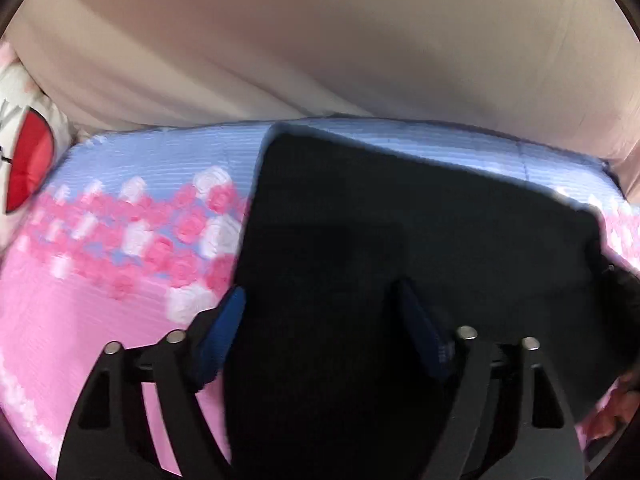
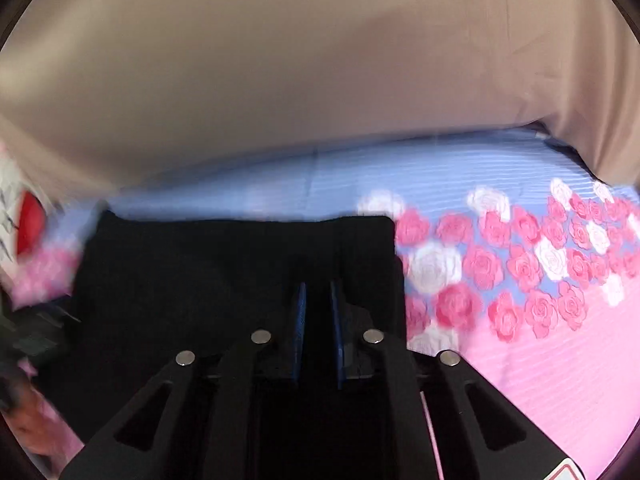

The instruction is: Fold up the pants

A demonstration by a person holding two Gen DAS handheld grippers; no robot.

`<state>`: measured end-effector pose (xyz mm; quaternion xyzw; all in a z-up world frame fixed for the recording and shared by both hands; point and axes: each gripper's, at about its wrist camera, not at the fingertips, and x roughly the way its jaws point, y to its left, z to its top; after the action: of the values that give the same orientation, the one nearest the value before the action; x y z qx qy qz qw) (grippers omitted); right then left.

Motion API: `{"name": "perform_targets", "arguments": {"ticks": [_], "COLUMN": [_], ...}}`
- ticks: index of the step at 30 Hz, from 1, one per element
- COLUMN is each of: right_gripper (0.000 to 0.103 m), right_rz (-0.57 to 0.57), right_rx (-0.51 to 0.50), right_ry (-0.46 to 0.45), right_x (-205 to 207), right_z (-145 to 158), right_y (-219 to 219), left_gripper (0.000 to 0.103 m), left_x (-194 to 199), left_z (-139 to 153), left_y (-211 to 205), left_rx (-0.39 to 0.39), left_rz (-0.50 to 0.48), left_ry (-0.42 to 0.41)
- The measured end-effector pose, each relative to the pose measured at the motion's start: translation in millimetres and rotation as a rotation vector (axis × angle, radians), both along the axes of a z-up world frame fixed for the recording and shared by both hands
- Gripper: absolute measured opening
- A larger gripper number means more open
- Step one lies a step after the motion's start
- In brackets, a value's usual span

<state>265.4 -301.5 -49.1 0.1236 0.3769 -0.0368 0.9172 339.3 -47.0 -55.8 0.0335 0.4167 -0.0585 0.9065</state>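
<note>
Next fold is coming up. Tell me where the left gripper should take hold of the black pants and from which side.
Probably the pants' left long edge, where it meets the floral sheet. Come in from the sheet side. The cloth lies flat, and the open left gripper already straddles that edge. The right gripper is nearly shut over the pants.

Black pants (image 1: pixel 400 216) on a bedspread (image 1: pixel 100 320) banded in pale blue with fine stripes toward its far edge and pink toward its near edge, the junction strewn with pink and white roses (image 2: pixel 500 264). Beige curtain (image 1: pixel 320 48) behind the far edge. White cushion with red patch (image 1: pixel 28 164) at the far left corner. Black grippers, blue pads (image 2: pixel 300 320).
</note>
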Motion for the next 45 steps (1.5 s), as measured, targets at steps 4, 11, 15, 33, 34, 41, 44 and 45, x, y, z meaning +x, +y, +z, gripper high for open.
{"name": "perform_targets", "arguments": {"ticks": [4, 11, 15, 33, 34, 41, 44, 45], "right_gripper": [0.013, 0.020, 0.020, 0.040, 0.041, 0.054, 0.057, 0.059], "right_rz": [0.016, 0.008, 0.025, -0.058, -0.059, -0.083, -0.092, -0.090], "right_rx": [0.015, -0.075, -0.142, -0.003, 0.000, -0.018, -0.054, -0.060], "right_ry": [-0.083, -0.019, 0.017, -0.045, -0.042, 0.001, 0.024, 0.030], "right_x": [-35, -71, -87, -212, -218, -258, -274, -278], "right_z": [38, 19, 10, 29, 28, 9, 1, -2], "right_y": [10, 19, 26, 47, 49, 51, 55, 57], "left_gripper": [0.078, 0.078, 0.078, 0.087, 0.087, 0.090, 0.091, 0.092], "left_x": [-10, -36, -76, -196, -204, -250, -271, -275], "left_z": [19, 23, 39, 47, 44, 19, 8, 6], "left_y": [10, 27, 28, 20, 21, 42, 51, 53], "left_rx": [-0.028, -0.041, -0.023, 0.064, 0.062, 0.096, 0.106, 0.112], "left_rz": [0.002, 0.007, 0.006, -0.032, -0.034, 0.009, 0.033, 0.038], "left_ry": [-0.028, 0.000, -0.038, -0.062, -0.056, -0.049, -0.060, -0.065]}}
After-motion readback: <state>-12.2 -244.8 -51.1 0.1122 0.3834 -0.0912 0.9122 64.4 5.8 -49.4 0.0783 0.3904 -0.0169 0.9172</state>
